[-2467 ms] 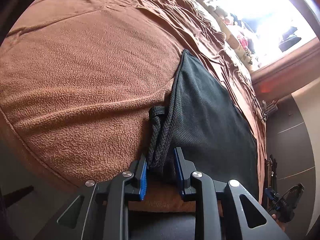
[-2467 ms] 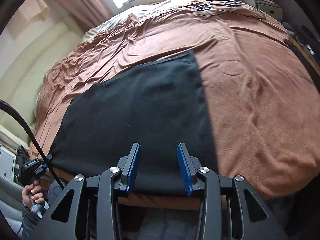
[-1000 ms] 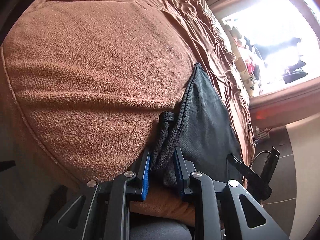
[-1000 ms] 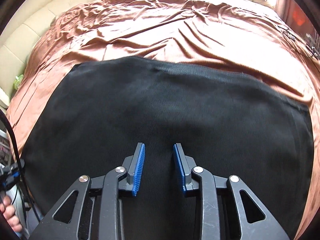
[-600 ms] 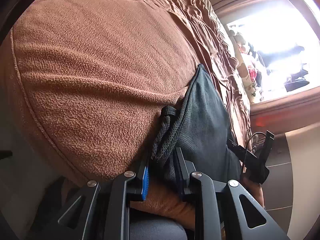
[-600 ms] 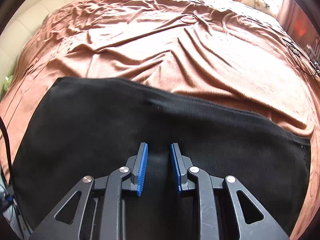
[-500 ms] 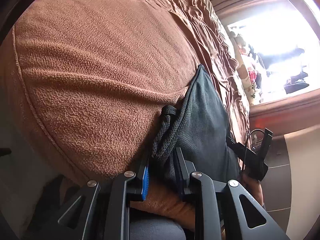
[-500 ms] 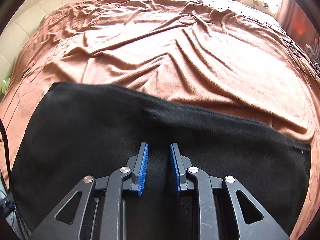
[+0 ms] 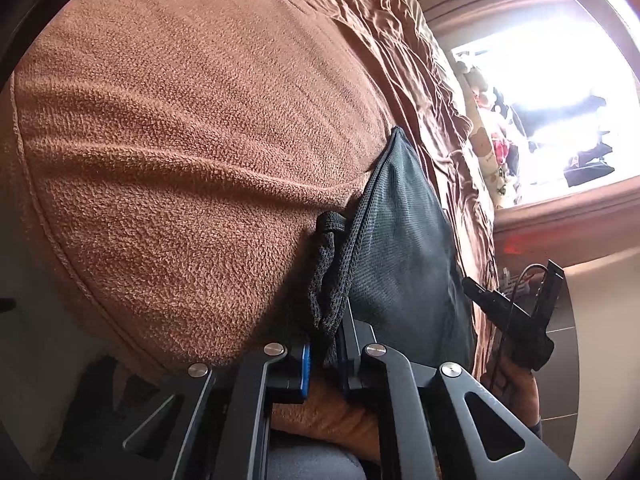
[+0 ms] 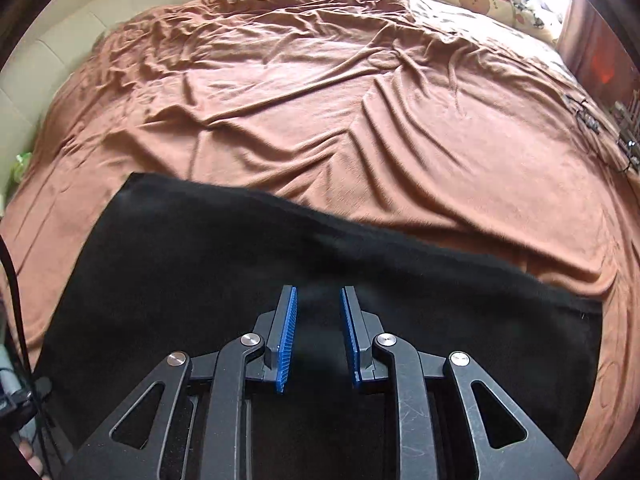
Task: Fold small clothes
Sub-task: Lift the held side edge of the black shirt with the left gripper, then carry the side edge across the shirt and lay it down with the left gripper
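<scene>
Black mesh garment [image 9: 400, 248], fine open-knit texture; reads solid black from right wrist view [image 10: 280, 280]. Bedspread [image 9: 180, 140] brown, nubby fleece near edge; lighter rust-brown and creased further up bed [image 10: 360, 100]. Left gripper [image 9: 323, 354] black frame, silver rivets, blue ribbed pads. Right gripper [image 10: 318, 330] same: black, silver rivets, blue ribbed pads. Pillow [image 10: 472, 0] cream with brown bear print, red accents. Headboard [image 10: 52, 52] cream, padded panels. Cable [image 10: 12, 280] black.

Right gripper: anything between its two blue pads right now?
No fold pinched. In the right wrist view the right gripper has a narrow open gap; only the flat black garment on the brown blanket shows through it.
</scene>
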`<state>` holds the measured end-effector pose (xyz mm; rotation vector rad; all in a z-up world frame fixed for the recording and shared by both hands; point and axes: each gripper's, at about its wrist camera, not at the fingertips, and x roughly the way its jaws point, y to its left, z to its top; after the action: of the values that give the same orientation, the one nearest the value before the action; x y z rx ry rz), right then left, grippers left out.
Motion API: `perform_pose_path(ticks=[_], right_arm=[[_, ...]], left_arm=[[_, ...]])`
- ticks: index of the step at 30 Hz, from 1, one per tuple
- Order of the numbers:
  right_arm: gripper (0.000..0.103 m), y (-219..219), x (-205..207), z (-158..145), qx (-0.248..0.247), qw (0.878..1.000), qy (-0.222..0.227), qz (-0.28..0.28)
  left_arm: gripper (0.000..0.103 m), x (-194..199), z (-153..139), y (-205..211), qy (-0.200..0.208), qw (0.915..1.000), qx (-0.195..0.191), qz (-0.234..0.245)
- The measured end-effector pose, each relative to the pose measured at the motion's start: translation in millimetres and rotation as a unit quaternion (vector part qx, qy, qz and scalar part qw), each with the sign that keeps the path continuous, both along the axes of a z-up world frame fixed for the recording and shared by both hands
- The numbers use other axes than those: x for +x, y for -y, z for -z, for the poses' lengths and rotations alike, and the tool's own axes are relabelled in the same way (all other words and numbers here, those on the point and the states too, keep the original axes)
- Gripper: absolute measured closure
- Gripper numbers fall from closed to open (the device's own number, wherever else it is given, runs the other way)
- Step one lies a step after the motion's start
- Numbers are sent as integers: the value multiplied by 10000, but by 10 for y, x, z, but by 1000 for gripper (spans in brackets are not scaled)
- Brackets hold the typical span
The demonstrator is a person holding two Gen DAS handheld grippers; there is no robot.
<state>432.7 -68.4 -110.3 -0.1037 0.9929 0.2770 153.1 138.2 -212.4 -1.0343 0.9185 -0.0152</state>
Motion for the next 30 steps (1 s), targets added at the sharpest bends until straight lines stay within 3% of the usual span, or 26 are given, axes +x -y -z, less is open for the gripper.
perform_pose_path(ticks=[14, 30], right_arm=[[84, 181, -794, 114, 410, 9978, -415, -303], [84, 429, -1439, 146, 750, 9949, -541, -394]], left_arm=[[97, 24, -76, 20, 281, 9994, -185, 27], [97, 174, -448, 131, 757, 9962, -305, 296]])
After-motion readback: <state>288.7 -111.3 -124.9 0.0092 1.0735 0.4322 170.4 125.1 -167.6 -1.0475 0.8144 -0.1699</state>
